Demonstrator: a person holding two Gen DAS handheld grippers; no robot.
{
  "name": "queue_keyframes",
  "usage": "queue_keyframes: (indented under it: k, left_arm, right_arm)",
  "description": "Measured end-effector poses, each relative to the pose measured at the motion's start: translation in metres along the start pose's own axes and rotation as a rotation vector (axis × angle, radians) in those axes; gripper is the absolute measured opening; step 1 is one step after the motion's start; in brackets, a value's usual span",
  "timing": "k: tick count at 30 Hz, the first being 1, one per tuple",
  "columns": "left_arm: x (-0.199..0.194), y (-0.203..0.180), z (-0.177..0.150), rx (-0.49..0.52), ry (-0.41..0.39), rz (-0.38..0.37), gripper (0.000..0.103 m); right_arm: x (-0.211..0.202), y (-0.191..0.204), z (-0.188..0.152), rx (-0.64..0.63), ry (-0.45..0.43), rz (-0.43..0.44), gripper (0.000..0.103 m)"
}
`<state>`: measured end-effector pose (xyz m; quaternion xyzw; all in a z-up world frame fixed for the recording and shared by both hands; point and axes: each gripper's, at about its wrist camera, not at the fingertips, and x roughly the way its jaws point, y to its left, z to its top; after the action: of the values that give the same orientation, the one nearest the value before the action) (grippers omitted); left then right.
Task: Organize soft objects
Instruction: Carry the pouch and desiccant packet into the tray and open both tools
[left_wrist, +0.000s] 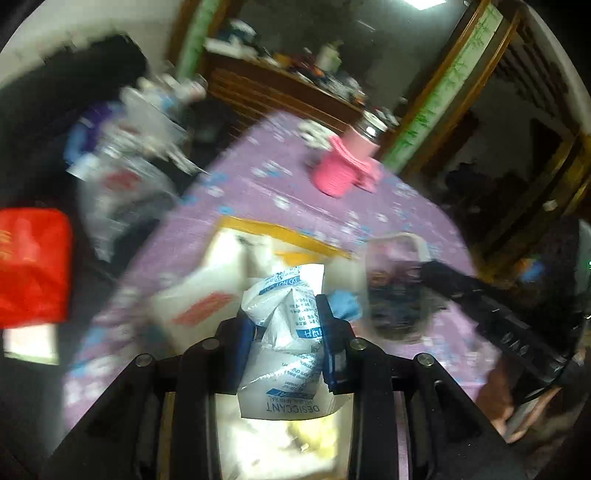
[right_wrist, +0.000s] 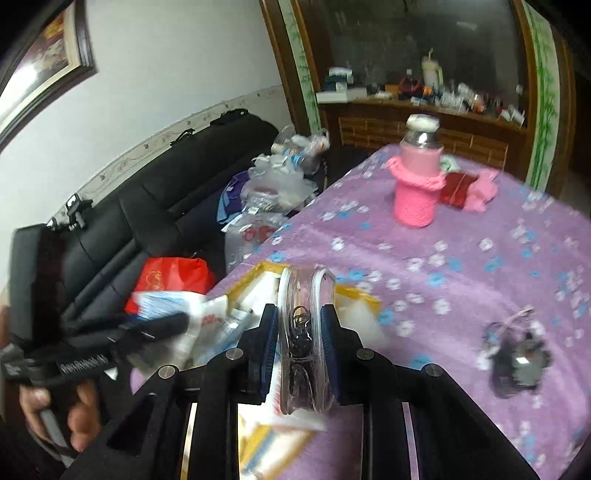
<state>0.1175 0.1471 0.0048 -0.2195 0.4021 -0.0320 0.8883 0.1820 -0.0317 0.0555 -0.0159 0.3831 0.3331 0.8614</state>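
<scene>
While both grippers carry soft items, the sorting looks to be in its transfer step. The left gripper (left_wrist: 288, 332) is clamped on a white desiccant bag (left_wrist: 284, 354), which sits pinched between its blue pads above the yellow-rimmed box (left_wrist: 280, 230). The right gripper (right_wrist: 299, 343) squeezes a clear pouch (right_wrist: 303, 332) with dark cords inside, held upright, also just above the box's near side.

No earlier view is given, so whether these items are going into the box or coming out cannot be told. The next move probably calls for picking a landing spot and lowering one hand at a time, since the two grippers crowd each other over the box.

Beyond the box, the purple cloth (right_wrist: 461, 266) lies mostly bare up to the pink bottle (right_wrist: 415, 195). To the box's right rests a small dark bundle (right_wrist: 517, 362). To its left the table edge is close, with a sofa and a red bag (right_wrist: 170, 280) below, so anything released there could slip off.
</scene>
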Motion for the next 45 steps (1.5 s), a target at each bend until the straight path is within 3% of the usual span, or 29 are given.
queue_keyframes:
  k: [1,4,6,11,16,18,21,25,26,28,29,30,33,38,40,42,44,45]
  left_arm:
    - [0.012,0.003,0.005,0.003,0.021,-0.044,0.028]
    - [0.036,0.005,0.011,0.033,0.047,-0.023,0.028]
    - [0.051,0.006,0.012,0.017,0.084,-0.050,0.029]
    - [0.076,0.002,0.009,0.045,0.077,0.001,0.034]
    - [0.068,-0.003,0.000,0.075,0.027,0.047,0.048]
    - [0.061,-0.010,-0.004,0.112,0.011,0.083,0.058]
    - [0.050,-0.022,-0.013,0.165,-0.035,0.127,0.064]
    - [0.035,-0.023,-0.022,0.144,-0.084,0.148,0.064]
    - [0.030,-0.023,-0.024,0.140,-0.099,0.143,0.064]
    - [0.013,-0.021,-0.027,0.130,-0.158,0.151,0.069]
    - [0.009,-0.019,-0.028,0.127,-0.169,0.154,0.069]
    - [0.005,-0.017,-0.027,0.119,-0.169,0.153,0.069]
    - [0.009,-0.016,-0.025,0.121,-0.138,0.112,0.069]
    - [0.011,-0.027,-0.035,0.137,-0.122,0.139,0.069]
    - [0.003,-0.036,-0.046,0.160,-0.128,0.152,0.069]
    - [-0.009,-0.047,-0.058,0.171,-0.141,0.186,0.070]
    - [-0.020,-0.057,-0.070,0.186,-0.149,0.205,0.070]
    - [-0.025,-0.062,-0.075,0.183,-0.144,0.199,0.070]
  right_arm:
    - [0.009,0.004,0.003,0.002,-0.005,-0.005,0.023]
    - [0.034,0.004,0.008,0.027,0.004,-0.004,0.023]
    - [0.052,-0.001,0.015,0.030,-0.007,-0.043,0.023]
    - [0.091,-0.013,0.020,0.049,0.030,-0.065,0.024]
    - [0.115,-0.027,0.020,0.097,0.062,-0.110,0.043]
    - [0.104,-0.027,0.018,0.113,0.040,-0.100,0.059]
    - [0.084,-0.027,0.017,0.113,-0.033,-0.100,0.076]
    - [0.068,-0.032,0.008,0.135,-0.057,-0.107,0.076]
    - [0.062,-0.032,0.003,0.139,-0.062,-0.103,0.075]
    - [0.052,-0.029,-0.007,0.123,-0.053,-0.076,0.056]
    - [0.051,-0.027,-0.011,0.123,-0.043,-0.056,0.037]
    - [0.053,-0.025,-0.014,0.126,-0.026,-0.036,0.028]
    - [0.071,-0.015,-0.014,0.091,0.012,-0.027,0.017]
    - [0.046,-0.012,-0.025,0.072,-0.022,-0.044,0.017]
    - [0.024,-0.015,-0.037,0.080,-0.045,-0.042,0.030]
    - [-0.001,-0.020,-0.056,0.102,-0.073,-0.037,0.066]
    - [-0.028,-0.022,-0.079,0.110,-0.103,-0.032,0.080]
    - [-0.036,-0.022,-0.088,0.110,-0.101,-0.033,0.083]
